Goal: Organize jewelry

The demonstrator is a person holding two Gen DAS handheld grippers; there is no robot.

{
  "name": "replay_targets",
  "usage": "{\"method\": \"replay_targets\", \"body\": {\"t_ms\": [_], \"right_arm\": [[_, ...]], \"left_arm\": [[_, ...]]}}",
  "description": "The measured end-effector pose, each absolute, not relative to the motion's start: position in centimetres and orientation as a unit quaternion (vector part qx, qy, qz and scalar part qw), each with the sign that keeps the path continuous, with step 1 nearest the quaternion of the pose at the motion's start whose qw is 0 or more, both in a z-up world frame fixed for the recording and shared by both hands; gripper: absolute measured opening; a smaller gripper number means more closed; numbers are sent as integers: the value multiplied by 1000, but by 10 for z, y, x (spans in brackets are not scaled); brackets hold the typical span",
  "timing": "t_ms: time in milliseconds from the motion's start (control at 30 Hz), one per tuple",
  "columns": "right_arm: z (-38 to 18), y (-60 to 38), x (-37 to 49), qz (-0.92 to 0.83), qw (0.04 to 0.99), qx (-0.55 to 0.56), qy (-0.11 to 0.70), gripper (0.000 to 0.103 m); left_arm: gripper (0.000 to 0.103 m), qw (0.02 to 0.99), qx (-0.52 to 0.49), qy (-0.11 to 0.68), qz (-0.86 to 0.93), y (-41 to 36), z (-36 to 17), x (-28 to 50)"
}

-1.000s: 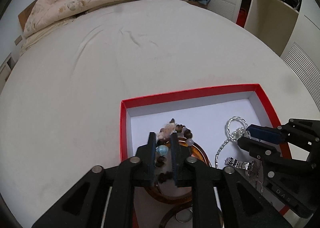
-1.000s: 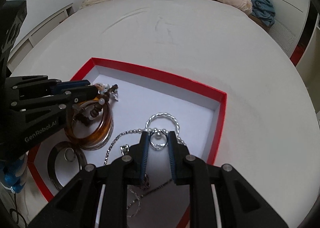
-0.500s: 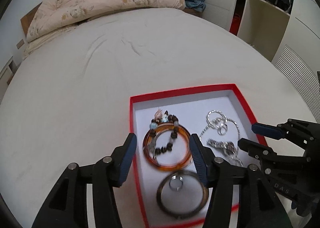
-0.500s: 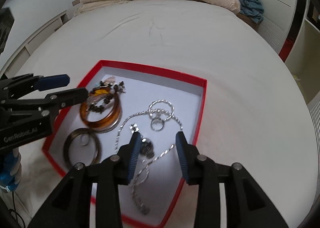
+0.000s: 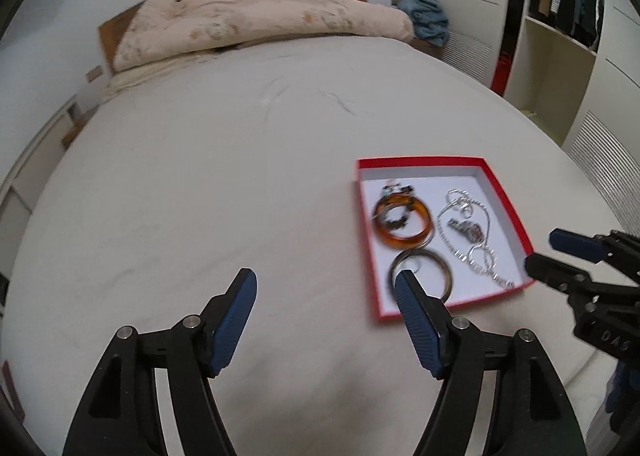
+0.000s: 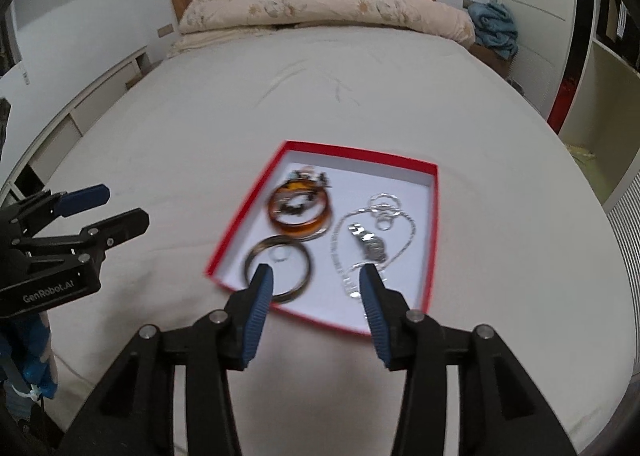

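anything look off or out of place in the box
Nothing stands out. In the red box, the amber bangle, dark metal bangle and silver chain all lie inside it. Nothing sits on the bed sheet around it.

Black claw (image 6: 313,287), ribbed blue pads (image 6: 256,308)

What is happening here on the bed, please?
A person is organizing jewelry with two handheld tongs. Both the left tongs and the right tongs are open and hold nothing, above the bed. All the jewelry lies in the red box: an amber bangle with a bead bracelet on it, a dark bangle, a silver chain and a watch.
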State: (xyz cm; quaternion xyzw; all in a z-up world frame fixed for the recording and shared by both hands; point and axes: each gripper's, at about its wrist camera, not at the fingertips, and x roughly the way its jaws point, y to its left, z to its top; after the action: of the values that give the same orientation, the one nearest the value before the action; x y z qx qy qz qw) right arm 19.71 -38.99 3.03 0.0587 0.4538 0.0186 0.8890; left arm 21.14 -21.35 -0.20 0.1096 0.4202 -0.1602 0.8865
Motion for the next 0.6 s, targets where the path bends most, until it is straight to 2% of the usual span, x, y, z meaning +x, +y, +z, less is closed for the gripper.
{"method": "replay_targets", "body": {"t_ms": [200, 333, 600], "right_arm": [[55, -349, 166, 25, 898, 61, 434, 44], [67, -322, 148, 33, 903, 54, 425, 51], [84, -280, 122, 43, 910, 49, 409, 52]], "left_arm": [[71, 898, 106, 408, -127, -160, 19, 174], [71, 905, 91, 402, -107, -125, 34, 152], [77, 918, 77, 382, -76, -74, 52, 112]]}}
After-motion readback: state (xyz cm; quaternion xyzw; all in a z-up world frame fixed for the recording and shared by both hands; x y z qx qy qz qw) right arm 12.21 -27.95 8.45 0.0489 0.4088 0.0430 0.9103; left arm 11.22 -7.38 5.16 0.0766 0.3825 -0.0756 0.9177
